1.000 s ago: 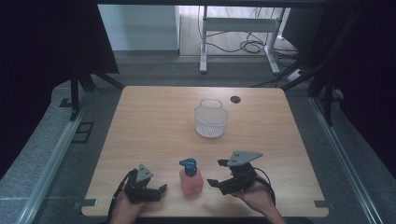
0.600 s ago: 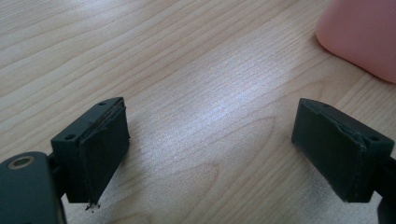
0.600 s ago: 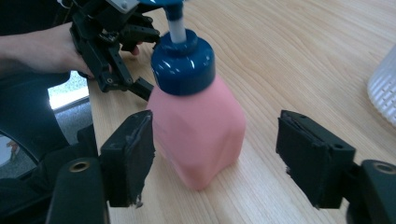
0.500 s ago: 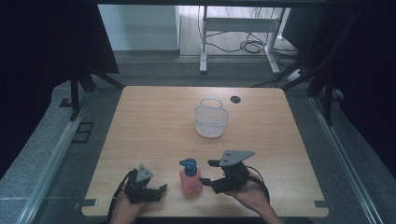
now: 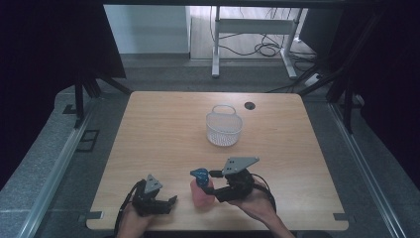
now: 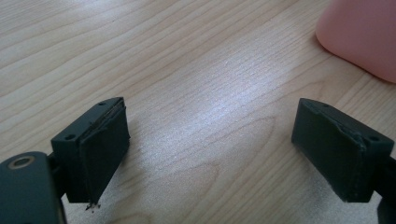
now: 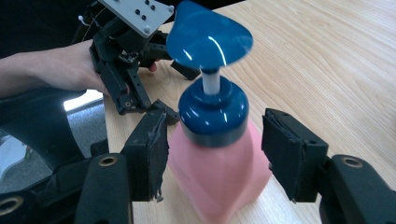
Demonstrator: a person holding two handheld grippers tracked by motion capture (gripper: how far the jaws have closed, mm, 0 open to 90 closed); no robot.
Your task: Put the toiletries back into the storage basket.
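A pink pump bottle (image 5: 202,193) with a blue pump head stands upright near the table's front edge. My right gripper (image 5: 214,191) is open, one jaw on each side of the bottle (image 7: 219,177) just below its blue collar; a small gap shows at the right jaw. To the left of the bottle, my left gripper (image 5: 167,202) rests low over the wood, held by a hand. In the left gripper view it (image 6: 212,154) stands open over bare wood, with the bottle's pink base (image 6: 364,37) at the upper right.
A clear white mesh basket (image 5: 224,128) with a handle stands at mid-table, behind the bottle. A dark round cable hole (image 5: 249,105) lies near the far edge. The table's front edge is just below both hands.
My right gripper has slid left up to the bottle, so that its jaws now straddle it. The left gripper and the basket have stayed put.
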